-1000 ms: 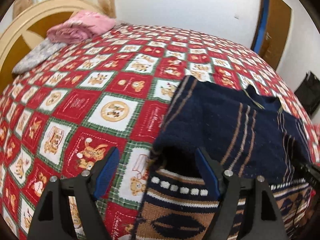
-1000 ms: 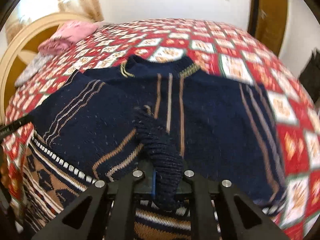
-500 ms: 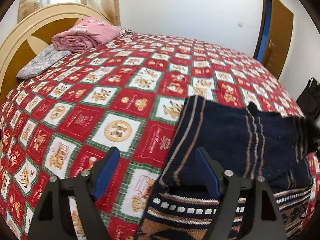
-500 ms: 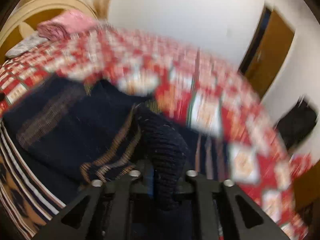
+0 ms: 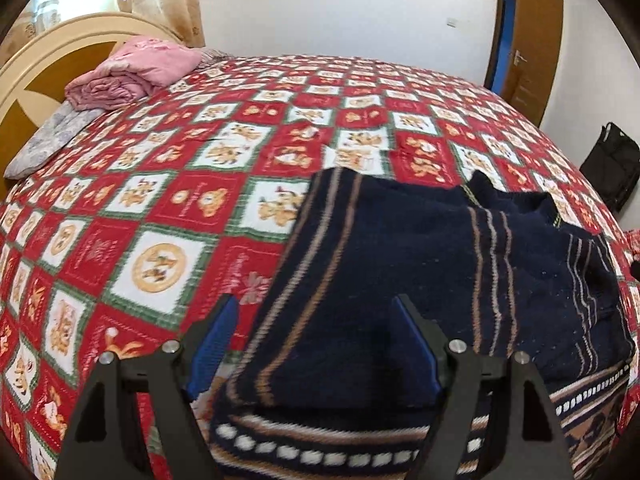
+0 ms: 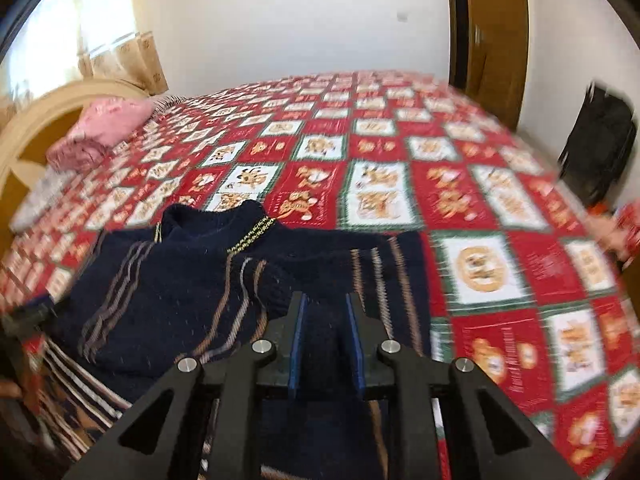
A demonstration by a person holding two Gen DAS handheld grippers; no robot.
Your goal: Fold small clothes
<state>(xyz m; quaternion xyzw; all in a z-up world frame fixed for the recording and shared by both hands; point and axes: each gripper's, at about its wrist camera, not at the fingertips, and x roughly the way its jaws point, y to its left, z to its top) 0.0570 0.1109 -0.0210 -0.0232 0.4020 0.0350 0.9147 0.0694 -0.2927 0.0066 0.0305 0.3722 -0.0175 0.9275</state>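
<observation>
A navy knit sweater (image 5: 400,248) with tan stripes lies on the red patchwork bedspread (image 5: 160,220), both sleeves folded in over its body. My left gripper (image 5: 316,320) hovers open over the sweater's folded left edge, blue pads wide apart and gripping nothing. In the right wrist view the sweater (image 6: 180,292) lies with its collar pointing away from me. My right gripper (image 6: 326,300) hangs above the sweater's right part. Its jaws stand a narrow gap apart and are closing. Only the cloth lying below shows through the gap, and no cuff is pinched.
A folded pink blanket (image 5: 136,72) and a grey pillow (image 5: 52,140) lie by the cream headboard (image 5: 36,64). A black bag (image 5: 612,164) stands on the floor beyond the bed's right side, near a brown door (image 5: 532,32).
The right gripper has let go of the ribbed sleeve cuff it held and has drawn away rightward and up. The left gripper has shifted along the sweater's left edge, still open.
</observation>
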